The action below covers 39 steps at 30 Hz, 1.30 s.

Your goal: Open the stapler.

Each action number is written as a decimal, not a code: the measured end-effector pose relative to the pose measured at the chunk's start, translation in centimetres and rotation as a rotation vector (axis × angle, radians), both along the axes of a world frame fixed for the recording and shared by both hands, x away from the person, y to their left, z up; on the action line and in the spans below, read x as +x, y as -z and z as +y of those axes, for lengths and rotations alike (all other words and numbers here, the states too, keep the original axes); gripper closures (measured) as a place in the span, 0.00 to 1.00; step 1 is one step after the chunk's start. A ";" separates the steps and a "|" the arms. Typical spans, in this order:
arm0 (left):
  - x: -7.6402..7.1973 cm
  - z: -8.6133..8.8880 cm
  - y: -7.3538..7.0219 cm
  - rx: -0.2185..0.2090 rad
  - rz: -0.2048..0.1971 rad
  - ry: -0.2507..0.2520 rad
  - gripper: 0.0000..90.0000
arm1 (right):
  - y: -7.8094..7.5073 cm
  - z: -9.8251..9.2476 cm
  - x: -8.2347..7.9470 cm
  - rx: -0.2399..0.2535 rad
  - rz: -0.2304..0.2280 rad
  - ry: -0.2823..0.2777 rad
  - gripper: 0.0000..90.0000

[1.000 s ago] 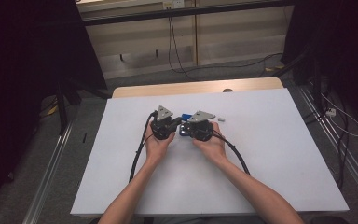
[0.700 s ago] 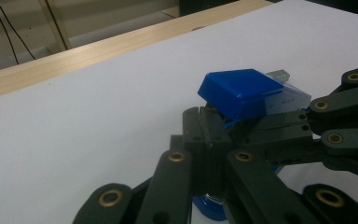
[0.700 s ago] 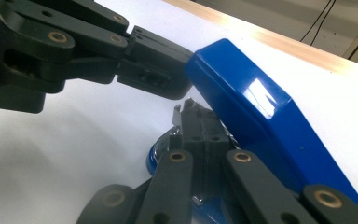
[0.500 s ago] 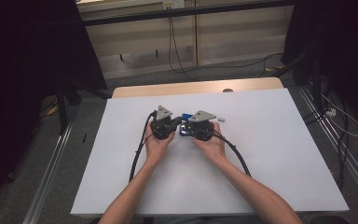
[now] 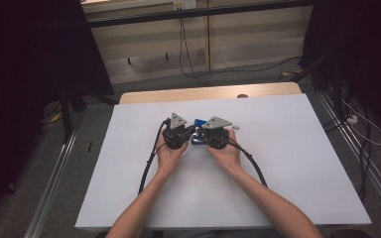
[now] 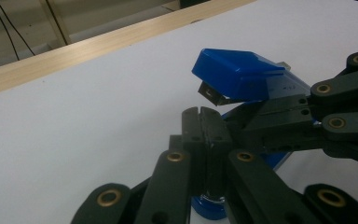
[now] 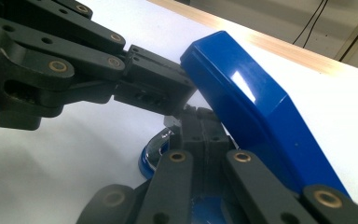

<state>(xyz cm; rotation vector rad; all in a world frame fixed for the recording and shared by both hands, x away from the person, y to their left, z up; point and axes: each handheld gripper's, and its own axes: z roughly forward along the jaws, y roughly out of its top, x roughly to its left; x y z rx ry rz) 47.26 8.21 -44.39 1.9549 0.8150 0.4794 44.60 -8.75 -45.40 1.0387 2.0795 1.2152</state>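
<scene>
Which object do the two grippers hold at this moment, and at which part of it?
Both work on the blue stapler. Left gripper and right gripper are shut at its low base, under the raised top; the exact hold cannot be told.

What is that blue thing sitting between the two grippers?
It looks like a blue stapler, with its top lifted. The left gripper and right gripper meet at it from either side, as the high view shows.
</scene>
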 end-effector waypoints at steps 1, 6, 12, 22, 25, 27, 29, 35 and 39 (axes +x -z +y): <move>0.0 0.0 0.0 0.000 0.000 0.000 1.00 | 0.0 0.0 0.0 0.000 0.000 0.000 1.00; 0.0 0.0 0.0 -0.003 -0.004 0.001 1.00 | 0.0 -0.1 0.1 0.001 0.001 0.001 1.00; 0.1 -0.3 0.2 -0.010 -0.008 0.009 1.00 | 0.0 -0.1 0.0 0.005 0.002 0.002 1.00; 0.1 -0.2 0.0 -0.023 -0.027 -0.001 1.00 | 0.0 -0.1 0.0 0.010 0.003 0.002 1.00; 0.3 0.1 0.0 0.008 -0.028 -0.004 1.00 | 0.0 -0.2 0.0 0.006 0.002 0.002 1.00; 0.4 0.3 0.2 -0.014 -0.017 0.005 1.00 | -0.1 -0.2 0.0 0.004 0.002 0.001 1.00; 0.4 0.2 0.1 -0.010 -0.018 0.009 1.00 | -0.1 -0.2 0.0 0.005 0.002 0.003 1.00; 0.3 -0.1 0.3 -0.006 -0.026 0.018 1.00 | 0.1 -0.3 0.1 0.010 0.004 0.005 1.00; 0.3 0.0 0.3 -0.010 -0.017 0.022 1.00 | 0.0 -0.3 0.1 0.013 0.002 0.007 1.00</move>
